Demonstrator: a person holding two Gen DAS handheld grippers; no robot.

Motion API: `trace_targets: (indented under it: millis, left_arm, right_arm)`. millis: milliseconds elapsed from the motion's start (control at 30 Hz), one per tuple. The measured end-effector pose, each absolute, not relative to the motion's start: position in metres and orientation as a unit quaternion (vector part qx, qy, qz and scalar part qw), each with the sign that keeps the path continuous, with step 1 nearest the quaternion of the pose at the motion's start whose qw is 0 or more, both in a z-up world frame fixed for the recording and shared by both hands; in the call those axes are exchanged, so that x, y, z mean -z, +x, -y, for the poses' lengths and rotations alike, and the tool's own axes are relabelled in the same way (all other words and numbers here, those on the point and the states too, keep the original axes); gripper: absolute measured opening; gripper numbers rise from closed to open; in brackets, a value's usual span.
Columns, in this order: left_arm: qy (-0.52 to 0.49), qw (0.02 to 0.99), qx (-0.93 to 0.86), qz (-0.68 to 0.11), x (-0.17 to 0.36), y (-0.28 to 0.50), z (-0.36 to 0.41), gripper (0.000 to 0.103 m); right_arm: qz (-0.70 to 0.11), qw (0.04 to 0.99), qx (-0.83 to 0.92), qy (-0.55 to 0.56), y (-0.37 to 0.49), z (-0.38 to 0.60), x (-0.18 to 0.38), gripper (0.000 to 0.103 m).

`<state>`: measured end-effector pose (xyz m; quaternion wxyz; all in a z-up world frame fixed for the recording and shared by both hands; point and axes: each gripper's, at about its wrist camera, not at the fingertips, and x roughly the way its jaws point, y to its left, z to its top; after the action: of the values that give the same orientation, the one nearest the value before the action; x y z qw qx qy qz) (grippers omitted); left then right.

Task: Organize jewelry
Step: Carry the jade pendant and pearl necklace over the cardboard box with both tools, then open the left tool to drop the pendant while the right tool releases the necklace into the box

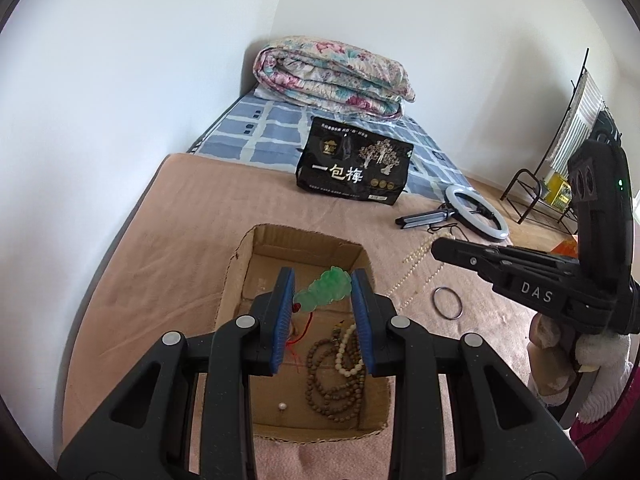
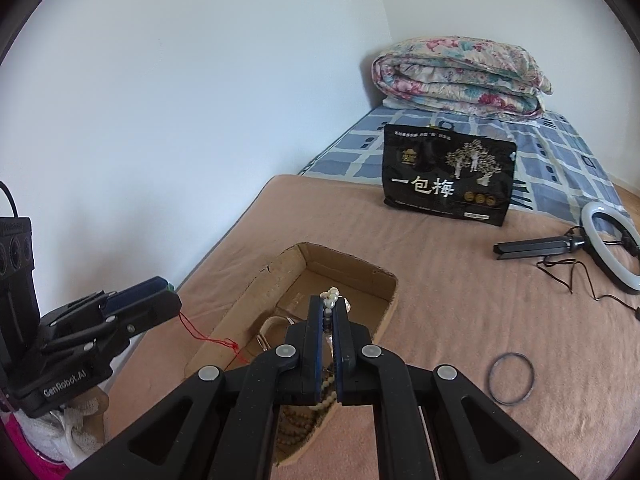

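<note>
Both pieces held above the open box; release is straight down.

Your carved green jade pendant sits pinched between the blue pads of the left gripper, its long axis running crosswise from pad to pad, its red cord trailing down into the shallow brown cardboard box. The box floor lies directly under it, with the brown wooden bead strand and a pale bead strand already coiled there, plus one loose pearl. Your right gripper is pressed nearly together on a white pearl necklace, over the box's near half; the strand's tail hangs behind the fingers, so you cannot tell its extent. The left gripper is the nearer to the box centre. The thin dark ring bangle lies on the tan blanket, well right of the box, nearer your right hand.
</note>
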<state>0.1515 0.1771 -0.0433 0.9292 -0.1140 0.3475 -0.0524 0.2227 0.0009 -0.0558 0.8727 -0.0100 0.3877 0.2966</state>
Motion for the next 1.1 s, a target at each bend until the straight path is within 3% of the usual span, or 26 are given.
trace_targets:
  millis: [367, 1000, 1033, 1100]
  left_arm:
    - [-0.09, 0.915, 0.032, -0.393, 0.086, 0.163, -0.185, 0.028]
    - [-0.077, 0.904, 0.031, -0.419, 0.106, 0.172, -0.184, 0.028]
    - [-0.077, 0.904, 0.031, -0.419, 0.106, 0.172, -0.184, 0.028]
    - [-0.078, 0.904, 0.03, -0.418, 0.106, 0.172, -0.184, 0.028]
  right_arm:
    - [-0.415, 0.863, -0.286, -0.04, 0.251, -0.031, 0.092, 0.001]
    - [-0.43, 0.861, -0.265, -0.056, 0.268, -0.04, 0.123, 0.003]
    - [-0.429, 0.861, -0.267, -0.056, 0.267, -0.041, 0.122, 0.004]
    - [-0.425, 0.862, -0.269, -0.058, 0.265, -0.042, 0.121, 0.021]
